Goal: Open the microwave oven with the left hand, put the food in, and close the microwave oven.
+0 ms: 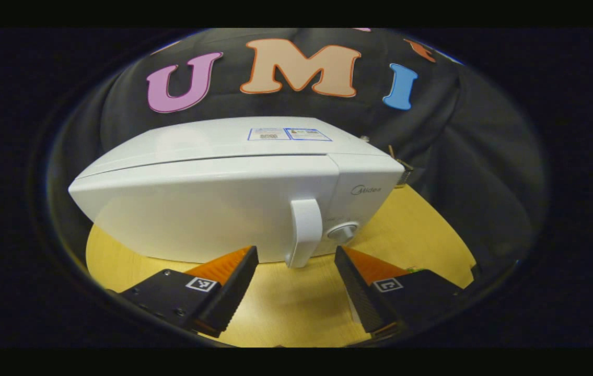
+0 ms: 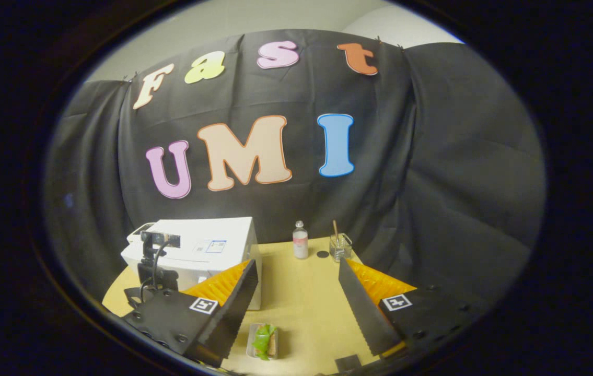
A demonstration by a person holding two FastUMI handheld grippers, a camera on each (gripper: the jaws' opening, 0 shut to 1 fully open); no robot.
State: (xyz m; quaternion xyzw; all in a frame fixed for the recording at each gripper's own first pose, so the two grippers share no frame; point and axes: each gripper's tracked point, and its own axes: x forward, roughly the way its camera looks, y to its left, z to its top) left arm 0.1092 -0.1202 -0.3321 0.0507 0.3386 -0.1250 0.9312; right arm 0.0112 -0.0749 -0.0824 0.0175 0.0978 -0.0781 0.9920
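A white microwave oven (image 1: 212, 203) stands on the wooden table with its door shut, its upright handle (image 1: 305, 232) beside the round knob (image 1: 343, 232). My left gripper (image 1: 296, 258) is open just in front of the handle, a finger on either side and neither touching it. In the right gripper view the microwave oven (image 2: 202, 248) stands at the left of the table with the left gripper's rig (image 2: 155, 261) in front of it. My right gripper (image 2: 298, 274) hangs open above the table. The food (image 2: 264, 340), a sandwich with green leaf on a small plate, lies below between its fingers.
A small bottle (image 2: 300, 240) and a clear glass holding a stick (image 2: 339, 245) stand at the table's far edge (image 2: 317, 241). A small dark disc (image 2: 322, 254) lies between them. Black cloth hangs behind and to the right of the table.
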